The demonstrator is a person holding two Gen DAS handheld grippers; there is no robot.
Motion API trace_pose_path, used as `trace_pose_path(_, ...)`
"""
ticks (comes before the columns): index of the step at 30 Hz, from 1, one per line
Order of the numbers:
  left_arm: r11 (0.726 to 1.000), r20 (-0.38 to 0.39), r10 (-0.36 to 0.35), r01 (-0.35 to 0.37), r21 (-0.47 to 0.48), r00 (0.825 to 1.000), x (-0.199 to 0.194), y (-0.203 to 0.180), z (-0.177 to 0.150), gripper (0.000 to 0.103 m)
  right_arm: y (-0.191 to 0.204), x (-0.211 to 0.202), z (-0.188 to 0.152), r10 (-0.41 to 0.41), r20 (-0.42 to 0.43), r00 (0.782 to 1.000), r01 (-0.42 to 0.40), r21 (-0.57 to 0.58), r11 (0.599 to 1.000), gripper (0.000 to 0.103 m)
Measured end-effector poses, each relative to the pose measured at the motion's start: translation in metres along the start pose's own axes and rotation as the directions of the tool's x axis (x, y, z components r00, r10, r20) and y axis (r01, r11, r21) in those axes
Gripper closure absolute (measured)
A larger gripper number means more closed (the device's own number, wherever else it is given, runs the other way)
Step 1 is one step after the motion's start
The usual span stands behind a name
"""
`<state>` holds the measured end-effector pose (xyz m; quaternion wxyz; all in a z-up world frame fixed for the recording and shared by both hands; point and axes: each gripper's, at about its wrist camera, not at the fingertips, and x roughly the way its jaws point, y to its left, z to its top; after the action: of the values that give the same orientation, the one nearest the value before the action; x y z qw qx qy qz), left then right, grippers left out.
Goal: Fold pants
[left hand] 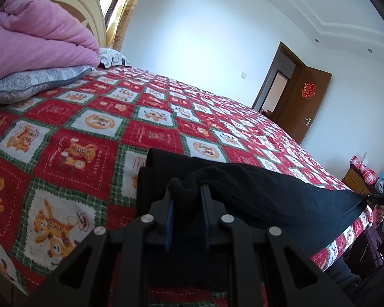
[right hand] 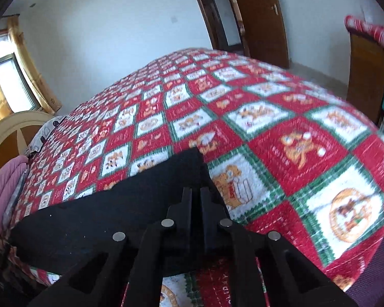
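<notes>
Bright daylight, fisheye warp, right view motion-blurred.

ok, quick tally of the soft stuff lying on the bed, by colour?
Black: 1, the pants
Pink: 1, the folded quilt
Grey patterned: 2, the pillow under the quilt and a second pillow behind it
Total: 4, all lying on the red checked bedspread
</notes>
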<state>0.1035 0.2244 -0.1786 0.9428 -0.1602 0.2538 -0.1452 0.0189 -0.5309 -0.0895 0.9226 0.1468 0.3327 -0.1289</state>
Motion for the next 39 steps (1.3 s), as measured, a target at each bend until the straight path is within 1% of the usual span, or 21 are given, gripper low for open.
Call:
trace_pose_path(3, 1.000, 0.014, 0.005, -0.006, 0.028, 1.000, -0.003, -0.004, 0.003, 0.084, 0.005, -0.012, 0.005, -0.015, 0.036, 0.999, 0.016, -0.014, 1.000, 0.098)
trace_pose_path(7, 0.999, 0.032, -0.010, 0.009, 0.033, 0.999, -0.007, -0.006, 0.006, 0.084, 0.010, -0.026, 0.009, -0.018, 0.066, 0.998, 0.020, -0.031, 0.999, 0.099)
trace_pose_path(9, 0.999, 0.023, -0.011, 0.011, 0.036, 1.000, -0.005, -0.006, 0.005, 0.084, 0.007, -0.026, 0.007, -0.024, 0.049, 0.999, 0.025, -0.030, 0.999, 0.099)
trace_pose_path(10, 0.999, 0.015, -0.008, 0.008, 0.038, 1.000, -0.004, -0.005, 0.003, 0.084, 0.003, -0.022, 0.006, -0.047, 0.031, 0.998, 0.048, -0.023, 0.999, 0.098)
trace_pose_path(11, 0.999, 0.010, -0.007, 0.007, 0.037, 1.000, -0.002, -0.005, 0.002, 0.084, 0.000, -0.019, 0.004, -0.052, 0.016, 0.999, 0.052, -0.018, 0.998, 0.098)
trace_pose_path(12, 0.999, 0.005, -0.008, 0.008, 0.034, 1.000, -0.001, -0.004, 0.000, 0.084, -0.006, -0.013, 0.001, -0.035, -0.008, 0.999, 0.035, -0.002, 0.999, 0.098)
trace_pose_path(14, 0.999, 0.000, -0.009, 0.009, 0.034, 1.000, -0.002, -0.004, -0.002, 0.084, -0.011, -0.012, -0.004, -0.021, -0.016, 1.000, 0.022, 0.014, 1.000, 0.098)
trace_pose_path(17, 0.999, 0.009, -0.020, 0.020, 0.034, 1.000, -0.007, -0.003, -0.001, 0.084, -0.005, -0.015, -0.011, -0.041, -0.018, 0.999, 0.041, -0.022, 0.999, 0.099)
trace_pose_path(21, 0.999, 0.033, -0.037, 0.036, 0.027, 0.999, -0.014, -0.003, 0.003, 0.084, 0.001, -0.028, -0.010, -0.051, 0.020, 0.999, 0.051, -0.032, 0.998, 0.099)
trace_pose_path(24, 0.999, 0.036, -0.042, 0.041, 0.033, 0.998, -0.016, -0.004, 0.003, 0.084, 0.007, -0.047, -0.007, -0.036, 0.073, 0.997, 0.039, -0.033, 0.999, 0.099)
trace_pose_path(26, 0.999, 0.030, -0.043, 0.042, 0.030, 0.999, -0.015, -0.003, 0.000, 0.084, 0.008, -0.054, -0.008, -0.044, 0.089, 0.995, 0.047, -0.032, 0.998, 0.099)
trace_pose_path(30, 0.999, 0.011, -0.050, 0.049, 0.018, 0.999, -0.014, 0.004, -0.011, 0.084, -0.009, -0.040, -0.019, -0.111, 0.037, 0.993, 0.111, -0.001, 0.994, 0.099)
trace_pose_path(33, 0.999, -0.007, -0.048, 0.048, 0.020, 0.999, -0.014, 0.007, -0.019, 0.084, -0.022, -0.028, -0.026, -0.127, 0.008, 0.992, 0.127, 0.035, 0.991, 0.099)
trace_pose_path(35, 0.998, -0.016, -0.051, 0.051, 0.028, 0.999, -0.014, 0.007, -0.025, 0.084, -0.024, -0.025, -0.027, -0.133, -0.006, 0.991, 0.133, 0.034, 0.991, 0.099)
trace_pose_path(36, 0.998, -0.022, -0.044, 0.045, 0.038, 0.999, -0.014, 0.006, -0.028, 0.081, -0.024, -0.023, -0.028, -0.134, -0.012, 0.991, 0.135, 0.031, 0.990, 0.099)
trace_pose_path(37, 0.998, -0.031, -0.031, 0.032, 0.045, 0.999, -0.013, 0.006, -0.031, 0.075, -0.024, -0.021, -0.028, -0.129, -0.025, 0.991, 0.130, 0.024, 0.991, 0.099)
trace_pose_path(39, 0.998, -0.041, -0.017, 0.019, 0.057, 0.999, -0.012, 0.006, -0.036, 0.069, -0.026, -0.021, -0.029, -0.125, -0.025, 0.992, 0.126, 0.032, 0.992, 0.099)
